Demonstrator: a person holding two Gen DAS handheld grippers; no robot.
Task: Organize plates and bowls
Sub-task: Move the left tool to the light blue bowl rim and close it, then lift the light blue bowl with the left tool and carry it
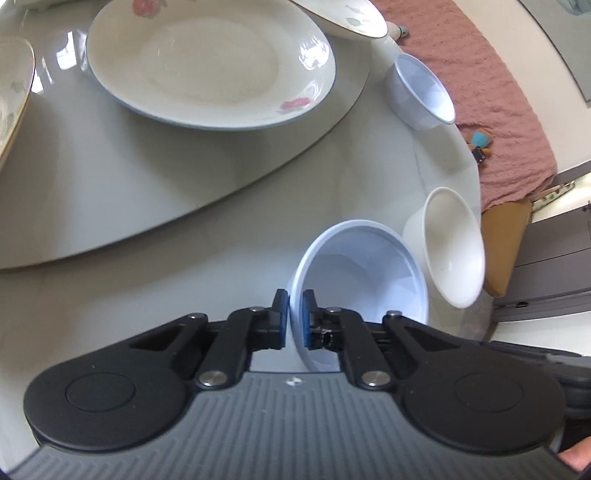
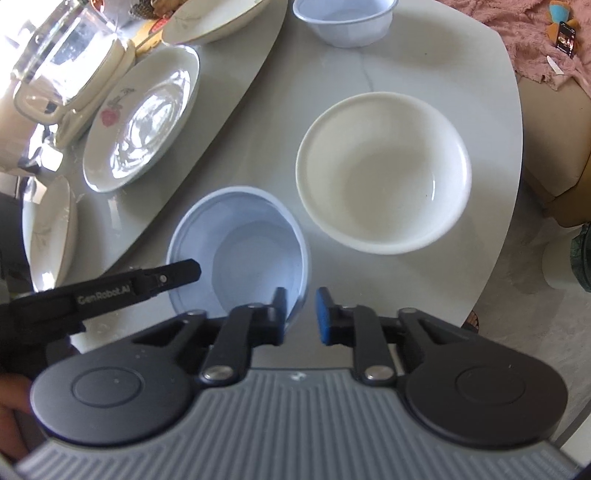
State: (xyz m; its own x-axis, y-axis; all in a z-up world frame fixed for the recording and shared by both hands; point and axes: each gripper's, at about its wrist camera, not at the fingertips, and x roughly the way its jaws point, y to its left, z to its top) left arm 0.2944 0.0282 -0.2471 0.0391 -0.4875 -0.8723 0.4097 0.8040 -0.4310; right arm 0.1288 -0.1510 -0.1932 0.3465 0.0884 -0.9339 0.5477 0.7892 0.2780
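your left tongs (image 1: 294,319) pinch the near rim of a pale blue bowl (image 1: 369,273), one blue pad (image 1: 283,317) outside the wall and the other inside, jaws narrow on the thin edge. the bowl looks like smooth, thin plastic with faint facets down its inner wall. from your right camera that same blue bowl (image 2: 243,240) sits at 11 o'clock of your right tongs (image 2: 301,314), whose left finger reaches over its rim at the near edge; these jaws stand part open and grip nothing (whether that finger touches the rim, i cannot tell). the left tongs (image 2: 177,275) enter there as a black bar from 9 o'clock, crossing the bowl's left rim.

just beside the blue bowl, at 1 o'clock of your right tongs, stands a round white bowl (image 2: 384,173), glossy and thicker-walled, upright. a second pale blue bowl (image 2: 343,22) sits farther off at 12 o'clock.

the table (image 2: 491,122) is smooth grey with a rounded edge, and a raised round turntable (image 1: 110,184) carries a wide, shallow, glazed plate (image 1: 210,62) with pink flowers at its rim. more flowered plates lie on it at 10 o'clock of your right tongs, next to a clear glass jug (image 2: 62,48). a nubbly pink cloth (image 1: 491,92) lies past the table edge.
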